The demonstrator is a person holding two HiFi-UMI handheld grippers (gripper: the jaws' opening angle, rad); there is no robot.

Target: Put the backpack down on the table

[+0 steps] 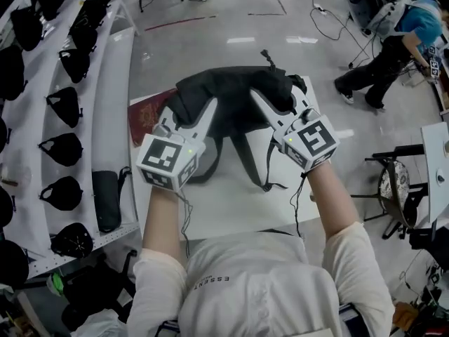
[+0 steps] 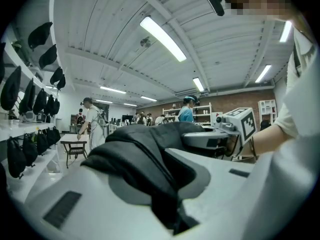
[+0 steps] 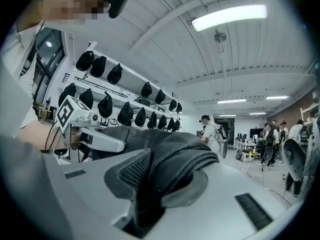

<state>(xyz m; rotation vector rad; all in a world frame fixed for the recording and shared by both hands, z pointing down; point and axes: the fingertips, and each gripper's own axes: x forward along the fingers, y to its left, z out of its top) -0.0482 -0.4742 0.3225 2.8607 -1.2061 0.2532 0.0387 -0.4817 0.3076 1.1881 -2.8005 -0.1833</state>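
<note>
A black backpack (image 1: 235, 93) hangs over the far part of the white table (image 1: 231, 206), gripped from both sides. My left gripper (image 1: 188, 112) is shut on a thick fold of its fabric (image 2: 145, 159) at the left. My right gripper (image 1: 277, 107) is shut on a padded mesh strap or edge (image 3: 172, 161) at the right. Two straps (image 1: 245, 161) dangle from the bag toward the tabletop. Whether the bag's bottom touches the table is hidden. Each gripper view shows the other one across the bag: the right gripper (image 2: 222, 134) and the left gripper (image 3: 92, 134).
A dark red flat item (image 1: 144, 116) lies on the table's far left corner, partly under the bag. White shelves with several black bags (image 1: 63, 146) run along the left. A person in blue (image 1: 393, 48) and a stool (image 1: 396, 182) are at the right.
</note>
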